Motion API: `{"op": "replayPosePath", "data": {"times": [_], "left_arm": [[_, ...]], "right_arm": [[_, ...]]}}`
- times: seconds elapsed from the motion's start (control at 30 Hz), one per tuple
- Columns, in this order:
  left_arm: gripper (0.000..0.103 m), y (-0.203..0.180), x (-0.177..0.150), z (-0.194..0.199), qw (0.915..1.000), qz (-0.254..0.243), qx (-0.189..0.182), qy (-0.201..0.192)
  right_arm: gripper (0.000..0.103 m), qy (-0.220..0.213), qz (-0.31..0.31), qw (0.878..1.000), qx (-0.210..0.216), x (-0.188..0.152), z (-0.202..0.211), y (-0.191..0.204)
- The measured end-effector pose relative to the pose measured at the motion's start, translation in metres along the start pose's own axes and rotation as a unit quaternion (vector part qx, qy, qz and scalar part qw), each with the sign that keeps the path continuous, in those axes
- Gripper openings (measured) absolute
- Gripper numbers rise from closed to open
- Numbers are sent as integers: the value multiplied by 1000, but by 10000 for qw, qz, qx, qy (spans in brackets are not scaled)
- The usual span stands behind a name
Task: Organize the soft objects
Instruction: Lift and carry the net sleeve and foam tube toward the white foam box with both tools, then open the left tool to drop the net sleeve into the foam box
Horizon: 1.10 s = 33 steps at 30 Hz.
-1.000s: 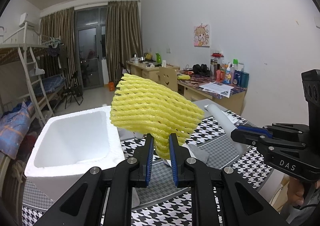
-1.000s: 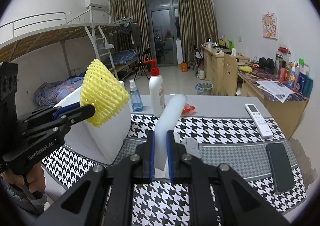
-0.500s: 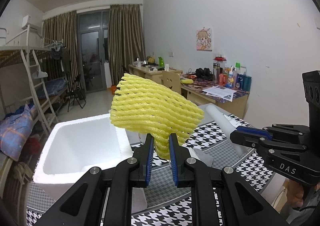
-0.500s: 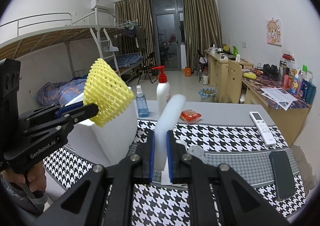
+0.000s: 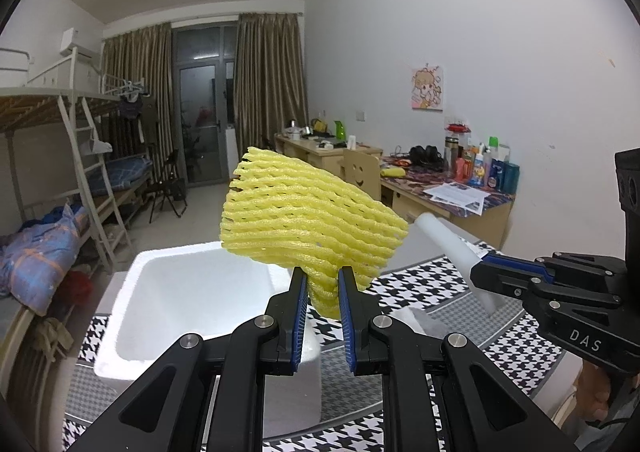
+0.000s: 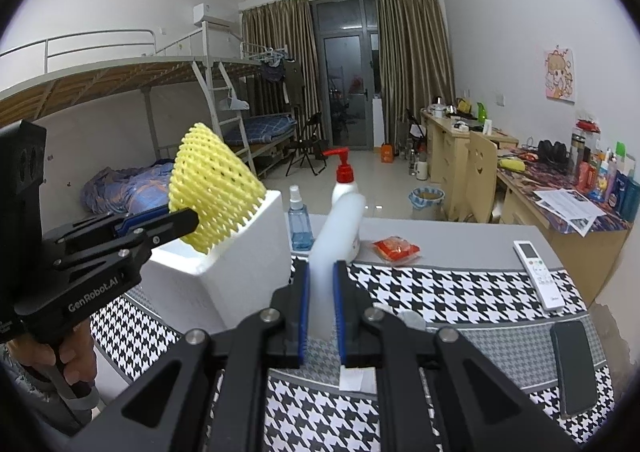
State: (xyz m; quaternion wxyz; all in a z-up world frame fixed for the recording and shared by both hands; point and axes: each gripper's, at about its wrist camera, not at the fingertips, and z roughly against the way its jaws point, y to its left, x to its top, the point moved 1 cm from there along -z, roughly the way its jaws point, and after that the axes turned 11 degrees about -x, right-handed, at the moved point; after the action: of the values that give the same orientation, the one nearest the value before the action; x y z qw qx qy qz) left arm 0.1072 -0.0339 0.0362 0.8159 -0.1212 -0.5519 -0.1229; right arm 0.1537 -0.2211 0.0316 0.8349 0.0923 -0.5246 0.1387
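Progress is partial: the left gripper [image 5: 322,288] is clamped on the yellow foam net [image 5: 308,223], held up at the rim of the white foam box [image 5: 132,316], and the right gripper [image 6: 320,292] is clamped on the white foam tube [image 6: 334,236] above the houndstooth table [image 6: 460,284]; neither piece is in the box yet. The box floor is washed out, so its contents cannot be judged, and the small white and grey scraps [image 6: 410,318] beyond the right gripper are partly hidden and hard to identify.

Dorm room: bunk bed [image 6: 168,91], desks [image 6: 448,147], curtains [image 6: 412,51].
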Motion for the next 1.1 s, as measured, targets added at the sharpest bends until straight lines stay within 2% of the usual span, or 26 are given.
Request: {"op": "replayPosePath", "data": {"times": [0.6,0.67,0.7,1.1], "left_arm": [[17,28,6,9,9989,199,406,-128],[17,30,5,8,9987,229,442,-107],[17,31,4,7,9985,241,473,-90],[17,46,4,9,9973,368,629,-48]], "right_arm": [[14,-143,139,9990,393,15,-10,29],[6,-135,174,9988,427,16,-14,33],[5,-126,177,9988,444,16,-15,34],[4,-75,297,9985,462,15,-17,43]]}}
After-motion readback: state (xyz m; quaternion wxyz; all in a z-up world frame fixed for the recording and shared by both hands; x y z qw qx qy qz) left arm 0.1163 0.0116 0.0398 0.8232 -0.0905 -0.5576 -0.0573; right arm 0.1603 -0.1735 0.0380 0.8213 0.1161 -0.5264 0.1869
